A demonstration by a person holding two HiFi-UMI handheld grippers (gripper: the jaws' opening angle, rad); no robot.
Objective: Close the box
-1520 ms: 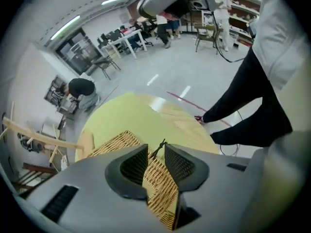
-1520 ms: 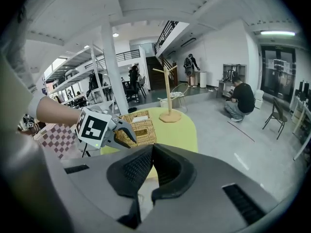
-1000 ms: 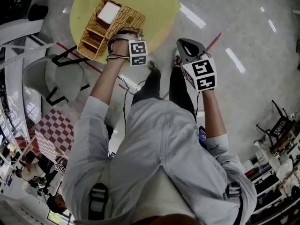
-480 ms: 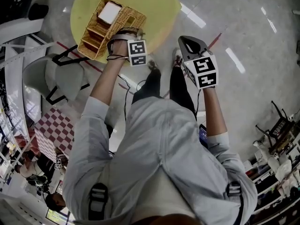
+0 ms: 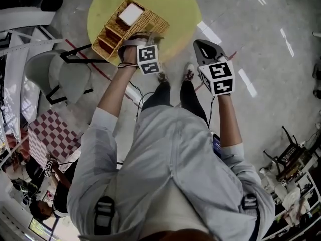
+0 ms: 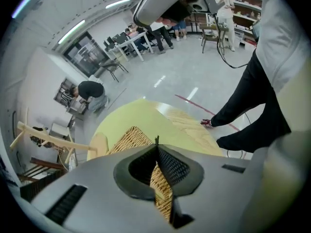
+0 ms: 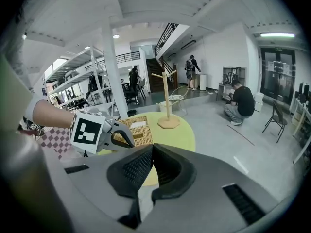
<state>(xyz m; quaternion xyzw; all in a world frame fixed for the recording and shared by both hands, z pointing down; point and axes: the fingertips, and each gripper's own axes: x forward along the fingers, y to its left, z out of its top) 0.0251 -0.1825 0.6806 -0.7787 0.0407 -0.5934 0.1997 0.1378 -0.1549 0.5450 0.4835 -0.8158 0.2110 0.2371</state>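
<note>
- Wicker box (image 5: 150,23): it stands on the near-left part of the round yellow counter (image 5: 180,9). Its compartments are open to view from above, and a flat white item (image 5: 131,14) lies in the far one. No lid over them can be made out.
- Change of framing: compared with a second ago, counter and box now sit further right in the head view, and the floor (image 5: 261,34) markings have shifted with them. The person's stance or head has moved; the box has not slid on the counter.
- Left gripper (image 6: 157,141): it has kept its place in the frame. Relative to the box it has therefore passed from the near corner towards the middle of the near rim. Its jaws are together at the tips. Wickerwork shows through the slot below them, but whether any strand is nipped cannot be told.
- Right gripper (image 7: 151,147): it is almost unmoved, held over the floor off the counter's near edge, well apart from the box. Its jaws are together with nothing between them.
- Wooden stand (image 7: 168,101): upright on the far side of the counter, clear of both grippers.
- Reading for the task: this looks like the approach phase. The left gripper is lined up at the rim and closing has not yet begun. The right gripper seems to be in reserve.
</note>
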